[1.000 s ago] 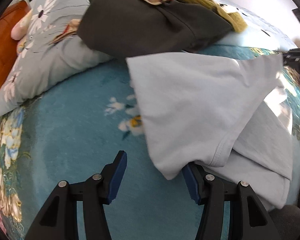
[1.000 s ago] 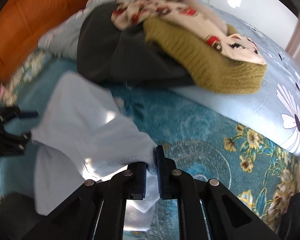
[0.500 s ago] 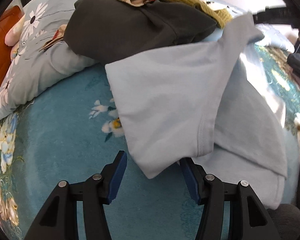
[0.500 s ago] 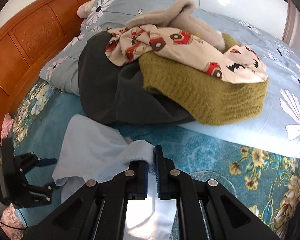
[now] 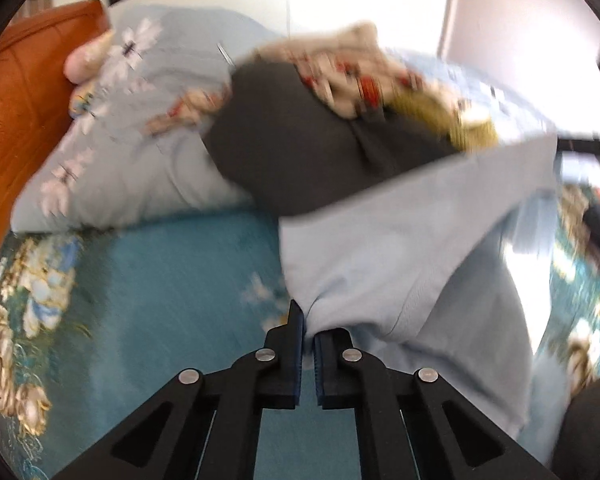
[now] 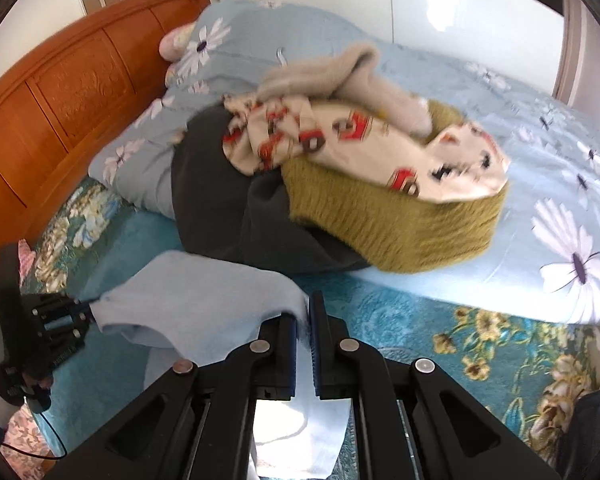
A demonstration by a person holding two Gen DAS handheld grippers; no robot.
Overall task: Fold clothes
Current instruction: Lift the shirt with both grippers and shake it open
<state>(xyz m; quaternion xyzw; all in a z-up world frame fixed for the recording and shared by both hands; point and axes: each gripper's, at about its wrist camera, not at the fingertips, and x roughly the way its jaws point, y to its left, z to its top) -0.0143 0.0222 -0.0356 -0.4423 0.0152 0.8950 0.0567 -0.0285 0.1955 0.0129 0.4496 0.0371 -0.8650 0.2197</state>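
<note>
- A bed [image 6: 440, 320] fills both views, covered in a teal floral bedspread [image 5: 160, 300], with an orange-brown wooden headboard [image 6: 72, 92] along its head end.
- A pale blue pillow [image 5: 132, 160] printed with white flowers lies against the headboard, and a light blue quilt [image 6: 540, 200] with the same flowers runs along the far side of the bed.
- A heap of clothes rests on the pillow and quilt: a dark grey garment [image 6: 220, 208] at the bottom, an olive knitted sweater [image 6: 400, 228] beside it, a cream garment with red print [image 6: 340, 140] over both, and a beige fleecy piece [image 6: 332, 72] on top.
- The light blue T-shirt [image 5: 400, 248] lies in front of the heap, towards the near edge of the bed, partly lifted off the bedspread and stretched between the two claws.
- The left claw [image 5: 308, 344] is pressed together on one corner of the T-shirt; the cloth bunches where it enters the blue pads [image 5: 298, 356].
- The right claw [image 6: 305, 340] is pinching the opposite edge of the T-shirt, which hangs below it.
- In the right wrist view the left claw shows at the left, gripping the shirt's far corner.
- The left wrist view is blurred.
</note>
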